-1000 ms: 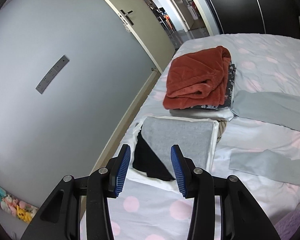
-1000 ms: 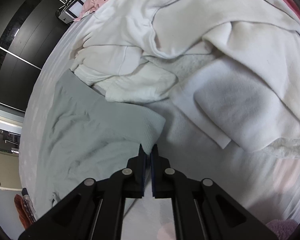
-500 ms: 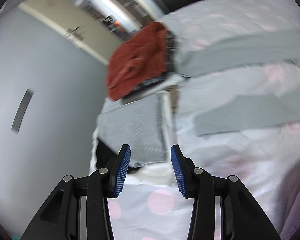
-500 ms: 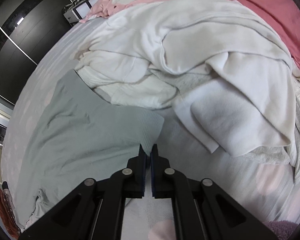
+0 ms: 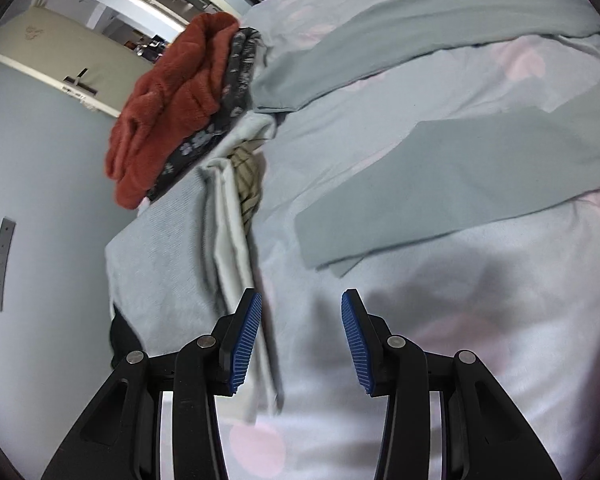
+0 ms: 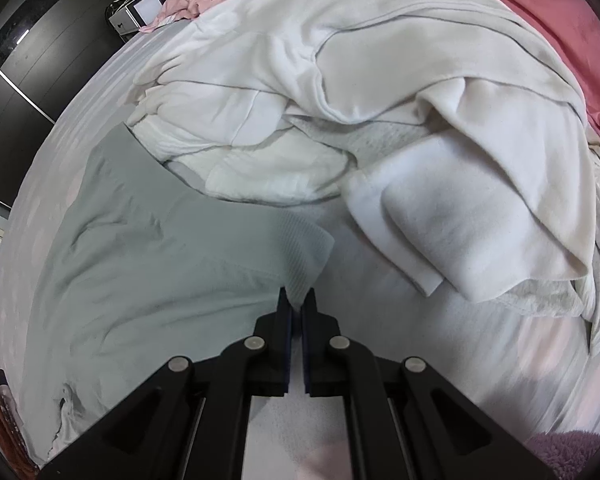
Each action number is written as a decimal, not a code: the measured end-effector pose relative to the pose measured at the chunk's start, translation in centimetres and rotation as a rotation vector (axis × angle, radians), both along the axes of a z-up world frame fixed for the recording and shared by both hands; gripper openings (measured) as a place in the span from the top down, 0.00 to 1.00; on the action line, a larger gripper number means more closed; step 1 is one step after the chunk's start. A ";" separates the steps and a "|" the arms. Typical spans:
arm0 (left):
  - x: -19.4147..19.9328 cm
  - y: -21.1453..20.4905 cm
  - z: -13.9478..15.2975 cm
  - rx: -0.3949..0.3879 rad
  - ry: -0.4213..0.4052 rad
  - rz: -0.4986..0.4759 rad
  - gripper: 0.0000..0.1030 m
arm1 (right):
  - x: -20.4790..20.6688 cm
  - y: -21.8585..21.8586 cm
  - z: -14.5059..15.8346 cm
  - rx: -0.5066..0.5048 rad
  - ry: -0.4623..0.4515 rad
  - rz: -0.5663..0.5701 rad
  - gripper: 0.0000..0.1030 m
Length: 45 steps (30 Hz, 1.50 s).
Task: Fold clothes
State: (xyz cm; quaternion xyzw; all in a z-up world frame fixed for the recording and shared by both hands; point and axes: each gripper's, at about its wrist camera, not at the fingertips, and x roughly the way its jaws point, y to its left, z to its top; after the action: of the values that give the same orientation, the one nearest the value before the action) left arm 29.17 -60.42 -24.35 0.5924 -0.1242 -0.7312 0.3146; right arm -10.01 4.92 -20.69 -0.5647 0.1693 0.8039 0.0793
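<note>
At lower centre of the right wrist frame, I see my right gripper [image 6: 299, 300] pinching the ribbed corner of the grey-green garment [image 6: 148, 256], which spreads across the left half over the bedsheet [image 6: 440, 340]. White laundry [image 6: 380, 100] fills the upper right. On the left wrist frame, my left gripper [image 5: 301, 334] hangs spread over the sheet, holding nothing; 2 sleeves of the garment cross the upper right. Folded stacks [image 5: 172, 104] sit upper left, rust-red on top.
</note>
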 end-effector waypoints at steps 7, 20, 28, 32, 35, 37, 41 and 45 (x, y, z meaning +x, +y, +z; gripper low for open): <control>-1.8 0.0 -1.4 0.007 -0.014 -0.071 0.54 | -0.4 -0.1 -1.0 -0.001 -0.032 -0.012 0.96; -5.9 0.2 0.9 0.118 0.055 -0.068 0.96 | -0.6 -0.2 -1.6 0.003 -0.047 -0.001 0.96; -4.5 0.9 0.6 0.135 -0.052 -0.165 0.60 | -0.4 -0.1 -1.6 -0.003 -0.053 -0.001 0.96; -4.0 0.9 -0.5 0.175 -0.111 -0.176 0.60 | -0.3 0.0 -1.6 -0.006 -0.055 -0.003 0.96; -4.3 0.8 -0.7 0.181 -0.101 -0.163 0.60 | -0.2 0.0 -1.5 -0.002 -0.056 -0.002 0.96; -4.7 0.5 -0.4 0.186 -0.073 -0.144 0.60 | -0.1 -0.1 -1.5 0.001 -0.057 0.002 0.96; -5.5 0.0 0.1 0.196 -0.017 -0.105 0.88 | 0.1 -0.1 -1.4 0.003 -0.056 0.003 0.96; -6.4 -1.0 1.1 0.226 0.043 -0.042 0.97 | 0.3 -0.2 -1.3 0.011 -0.057 0.006 0.96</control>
State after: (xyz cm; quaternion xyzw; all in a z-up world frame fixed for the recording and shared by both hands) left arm 22.75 -61.46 -23.27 0.6054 -0.0467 -0.7597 0.2328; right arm -9.76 4.68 -21.99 -0.5873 0.1607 0.7887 0.0847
